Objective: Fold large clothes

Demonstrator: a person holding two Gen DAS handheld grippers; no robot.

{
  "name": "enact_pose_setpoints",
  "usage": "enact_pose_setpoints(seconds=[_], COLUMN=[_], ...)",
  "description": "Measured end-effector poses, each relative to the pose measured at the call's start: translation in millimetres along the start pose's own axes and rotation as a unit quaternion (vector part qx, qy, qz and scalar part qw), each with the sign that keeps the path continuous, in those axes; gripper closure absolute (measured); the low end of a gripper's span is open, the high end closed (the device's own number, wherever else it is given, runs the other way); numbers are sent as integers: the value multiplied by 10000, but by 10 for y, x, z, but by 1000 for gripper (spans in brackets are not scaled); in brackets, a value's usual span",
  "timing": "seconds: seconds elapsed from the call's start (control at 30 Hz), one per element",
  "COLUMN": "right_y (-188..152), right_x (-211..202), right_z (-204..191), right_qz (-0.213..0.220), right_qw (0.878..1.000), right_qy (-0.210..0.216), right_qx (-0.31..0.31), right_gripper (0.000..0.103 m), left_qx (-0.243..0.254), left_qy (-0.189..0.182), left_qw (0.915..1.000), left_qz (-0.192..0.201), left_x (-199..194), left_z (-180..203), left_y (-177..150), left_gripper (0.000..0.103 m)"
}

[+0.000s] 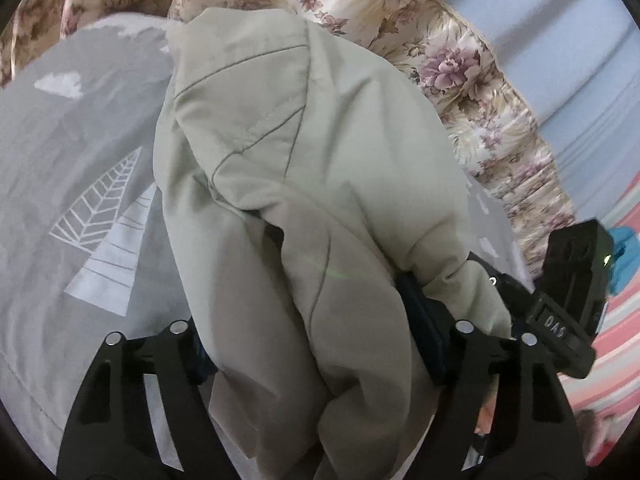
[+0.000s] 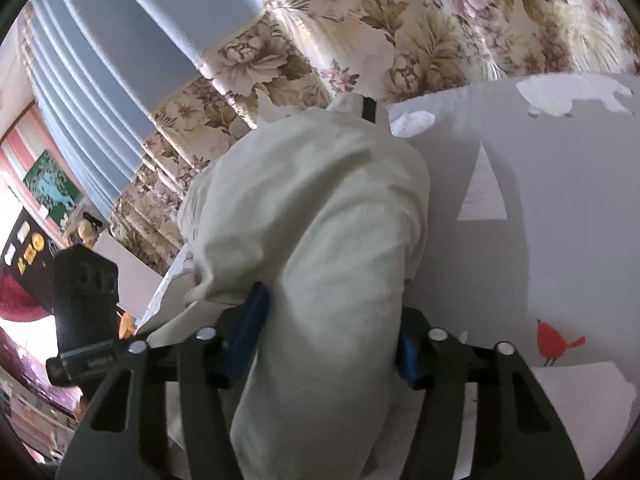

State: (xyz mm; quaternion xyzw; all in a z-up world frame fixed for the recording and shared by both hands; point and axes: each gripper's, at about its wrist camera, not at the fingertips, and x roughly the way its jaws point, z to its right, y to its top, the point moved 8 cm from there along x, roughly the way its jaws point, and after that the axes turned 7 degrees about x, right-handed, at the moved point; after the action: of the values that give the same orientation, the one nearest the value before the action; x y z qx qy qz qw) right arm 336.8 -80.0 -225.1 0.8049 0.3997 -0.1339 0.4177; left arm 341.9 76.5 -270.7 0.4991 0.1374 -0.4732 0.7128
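A pale beige garment [image 1: 304,184] with stitched seams hangs bunched between my left gripper's [image 1: 316,320] jaws, which are shut on it above the grey bed cover [image 1: 60,160]. In the right wrist view the same beige garment [image 2: 312,216] is bunched between my right gripper's [image 2: 328,340] blue-padded jaws, which are shut on it. The cloth hides most of the fingers. The right gripper's body [image 1: 568,292] shows at the right of the left wrist view, and the left gripper's body [image 2: 84,308] shows at the left of the right wrist view.
The grey cover carries white tree prints [image 1: 108,248] and a red bird print [image 2: 554,342]. A floral curtain [image 2: 360,40] hangs behind the bed, with blue drapes [image 1: 560,40] beside it. A striped pink surface [image 1: 600,360] lies at the right.
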Motion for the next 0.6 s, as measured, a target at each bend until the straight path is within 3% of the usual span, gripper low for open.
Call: enact_pose_setpoints(seconds=[0.07, 0.13, 0.2, 0.43, 0.6], right_y=[44, 100, 127, 117, 193], right_x=[-39, -88, -100, -258, -634], right_z=[-63, -143, -203, -296, -336], right_qz=[45, 121, 137, 369, 725], right_qw=[9999, 9995, 9992, 9973, 9944], right_qy=[38, 106, 113, 225, 293], right_qx=[-141, -258, -351, -598, -710], right_gripper=[61, 63, 64, 67, 68], left_qx=[-38, 45, 144, 213, 646], left_qy=[-58, -4, -12, 82, 275], left_qw=[10000, 10000, 9997, 9994, 9964], left_qz=[-6, 61, 183, 243, 477], left_x=[-23, -90, -210, -313, -465], left_z=[-10, 19, 69, 181, 556], left_y=[27, 76, 135, 140, 207], left_gripper=[37, 47, 68, 74, 75])
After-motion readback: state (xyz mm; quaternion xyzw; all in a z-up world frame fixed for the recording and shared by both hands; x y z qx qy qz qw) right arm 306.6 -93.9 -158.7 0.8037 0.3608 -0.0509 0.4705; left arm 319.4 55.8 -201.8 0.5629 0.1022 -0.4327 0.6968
